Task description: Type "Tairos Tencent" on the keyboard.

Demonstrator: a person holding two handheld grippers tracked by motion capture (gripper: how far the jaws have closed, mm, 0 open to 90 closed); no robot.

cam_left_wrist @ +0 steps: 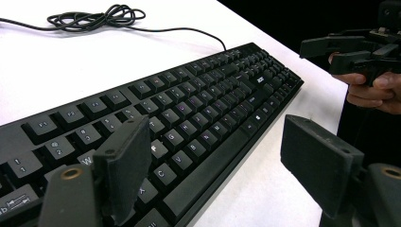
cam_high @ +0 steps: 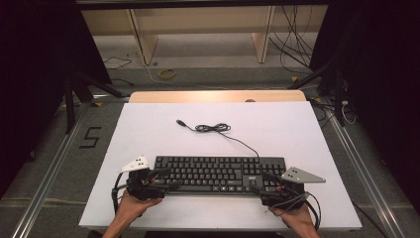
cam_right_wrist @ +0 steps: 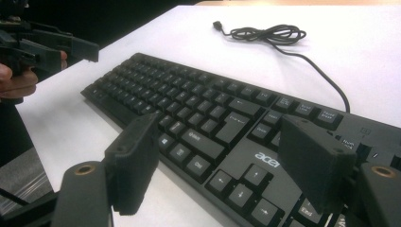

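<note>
A black keyboard (cam_high: 218, 173) lies flat near the front of the white tabletop (cam_high: 148, 134). Its cable runs back to a loose coil (cam_high: 213, 128) and ends in a USB plug (cam_high: 181, 122). My left gripper (cam_high: 167, 179) is at the keyboard's left end, open. In the left gripper view one jaw hangs over the letter keys (cam_left_wrist: 189, 123) and the other stands off the front edge; the left gripper (cam_left_wrist: 220, 165) holds nothing. My right gripper (cam_high: 261, 182) is open at the keyboard's right end. It (cam_right_wrist: 222, 161) straddles the front edge by the arrow keys (cam_right_wrist: 241, 184).
The white top rests on a wooden table whose back edge (cam_high: 218, 95) shows behind it. Bare white surface lies behind and beside the keyboard. On the floor are a taped "5" (cam_high: 90, 137) at the left, loose cables (cam_high: 297, 44) and wooden shelf legs (cam_high: 143, 39) at the back.
</note>
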